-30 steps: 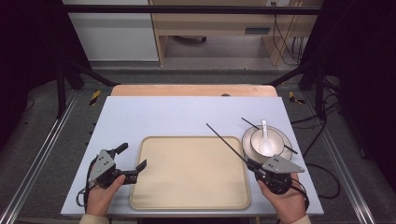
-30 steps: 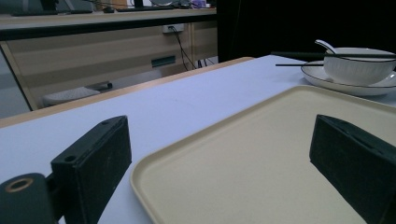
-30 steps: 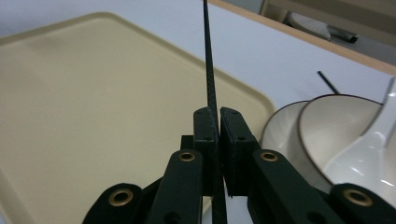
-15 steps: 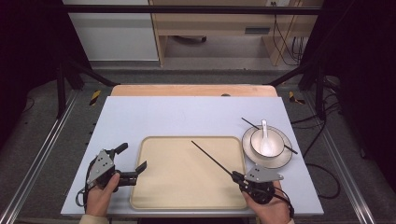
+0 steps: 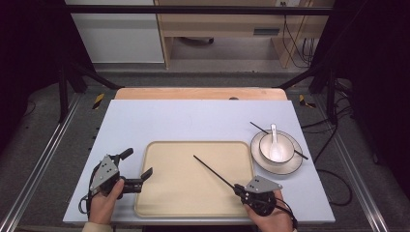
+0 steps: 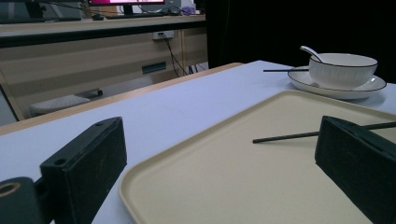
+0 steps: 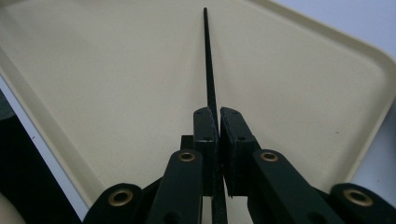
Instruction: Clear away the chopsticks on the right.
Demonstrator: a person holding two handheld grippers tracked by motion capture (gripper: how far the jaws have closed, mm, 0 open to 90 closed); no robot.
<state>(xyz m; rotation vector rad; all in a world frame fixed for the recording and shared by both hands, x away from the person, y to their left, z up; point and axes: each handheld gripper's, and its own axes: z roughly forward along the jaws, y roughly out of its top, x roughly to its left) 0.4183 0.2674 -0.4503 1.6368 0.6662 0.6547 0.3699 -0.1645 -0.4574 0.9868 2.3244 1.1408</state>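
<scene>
Now right gripper fingers clamp chopstick; left gripper fingers gape.

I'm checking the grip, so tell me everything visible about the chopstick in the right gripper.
The chopstick is thin, straight, black and tapers to its far tip. The right gripper clamps its thicker end between shut jaws. It juts out over the beige tray, pointing toward the tray's middle. Whether the tip touches the tray cannot be told.

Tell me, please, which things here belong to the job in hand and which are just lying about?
In the job: chopstick pinched in the right gripper above the beige tray; second chopstick on the plate.

Lying about: bowl, spoon, left gripper open beside the tray.
</scene>
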